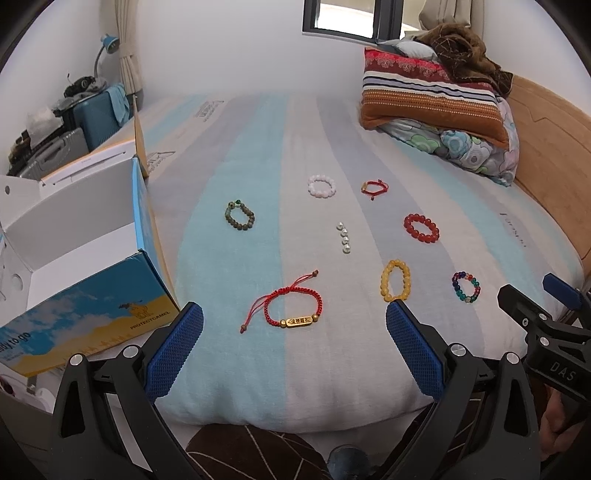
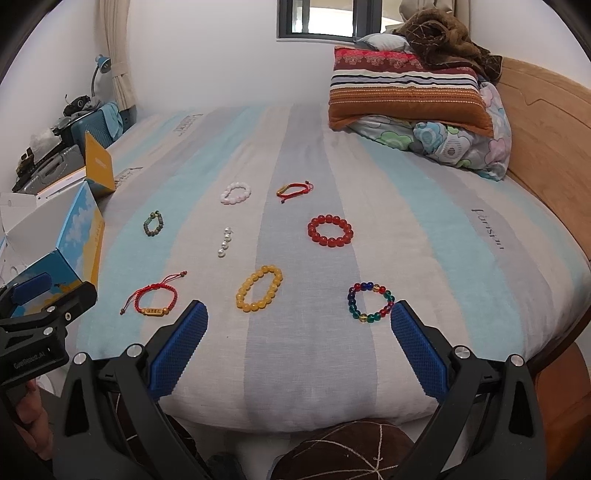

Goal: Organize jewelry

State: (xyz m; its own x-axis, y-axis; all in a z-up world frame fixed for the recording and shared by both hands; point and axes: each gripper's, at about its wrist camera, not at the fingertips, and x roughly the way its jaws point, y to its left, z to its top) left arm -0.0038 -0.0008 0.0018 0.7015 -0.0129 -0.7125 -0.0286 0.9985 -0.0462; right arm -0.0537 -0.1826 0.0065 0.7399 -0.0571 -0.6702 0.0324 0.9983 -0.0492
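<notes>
Both claws, left claw [image 1: 294, 321] and right claw [image 2: 299, 319], gape empty at the bed's [image 1: 258, 369] near edge; the light, limp red cord bracelet [image 1: 293, 308] suits pinching at its rigid gold bar.

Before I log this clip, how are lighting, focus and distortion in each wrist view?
Left wrist view: soft, even daylight, barely any shadows under the bracelets; the red cord bracelet is sharp; fisheye bows the bed edge and darkens the corners. Right wrist view: same flat light, the window blown out; the multicolor bead bracelet is crisp, and the headboard curves strongly.
</notes>
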